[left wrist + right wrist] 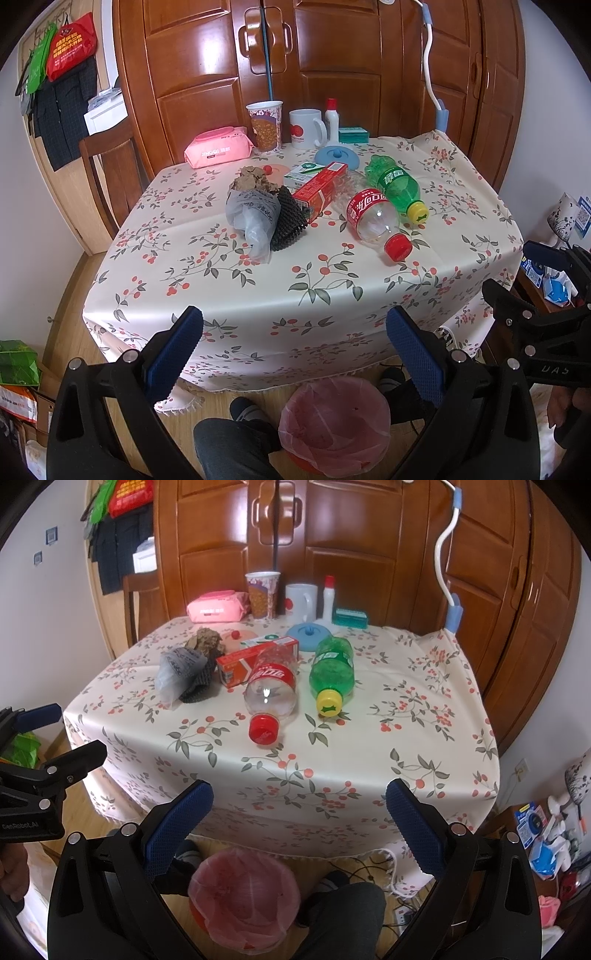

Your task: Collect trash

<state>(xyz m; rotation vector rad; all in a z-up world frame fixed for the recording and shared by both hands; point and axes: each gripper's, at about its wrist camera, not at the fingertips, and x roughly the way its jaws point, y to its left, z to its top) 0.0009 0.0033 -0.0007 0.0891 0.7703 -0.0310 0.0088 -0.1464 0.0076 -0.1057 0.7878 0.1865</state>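
On the floral tablecloth lie an empty cola bottle, a green soda bottle, a red carton, a grey plastic bag, black mesh and crumpled brown paper. A bin lined with a pink bag stands on the floor below the table's front edge. My left gripper and right gripper are both open and empty, held above the bin, short of the table.
At the table's back stand a pink wipes pack, a paper cup, a white mug, a white bottle, a teal box and a blue lid. A wooden wardrobe rises behind. A chair stands left. The person's legs are beside the bin.
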